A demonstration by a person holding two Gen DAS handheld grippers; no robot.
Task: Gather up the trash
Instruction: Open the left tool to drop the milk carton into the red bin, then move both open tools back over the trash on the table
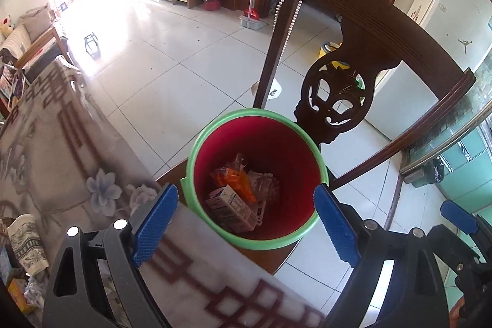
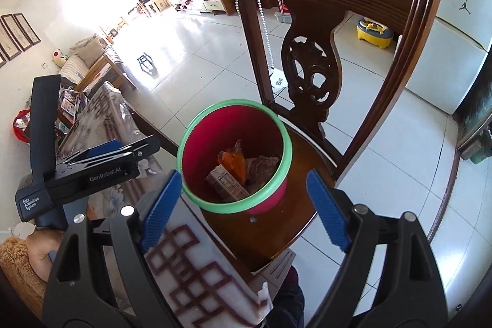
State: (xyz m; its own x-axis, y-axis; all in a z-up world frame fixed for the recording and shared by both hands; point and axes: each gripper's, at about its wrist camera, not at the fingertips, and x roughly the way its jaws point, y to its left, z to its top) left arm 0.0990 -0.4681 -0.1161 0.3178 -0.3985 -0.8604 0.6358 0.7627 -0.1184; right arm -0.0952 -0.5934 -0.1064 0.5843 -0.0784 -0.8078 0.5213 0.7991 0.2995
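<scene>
While the red plastic bin with the green rim sits on the dark wooden chair seat beside the cloth-covered table, holding a small carton, an orange wrapper and a clear bag, both grippers hover above it empty. The left gripper and right gripper stand with jaws spread wide (nothing between the blue pads). A drop looks just finished, so the next move likely means turning back to the table for more litter.

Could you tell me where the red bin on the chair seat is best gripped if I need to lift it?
Grip the green rim of the red bin on its near side, coming down from above with one finger inside the wall. The bin stands upright and open-topped, and its body looks too wide for the right gripper. The chair back blocks the far side.
</scene>
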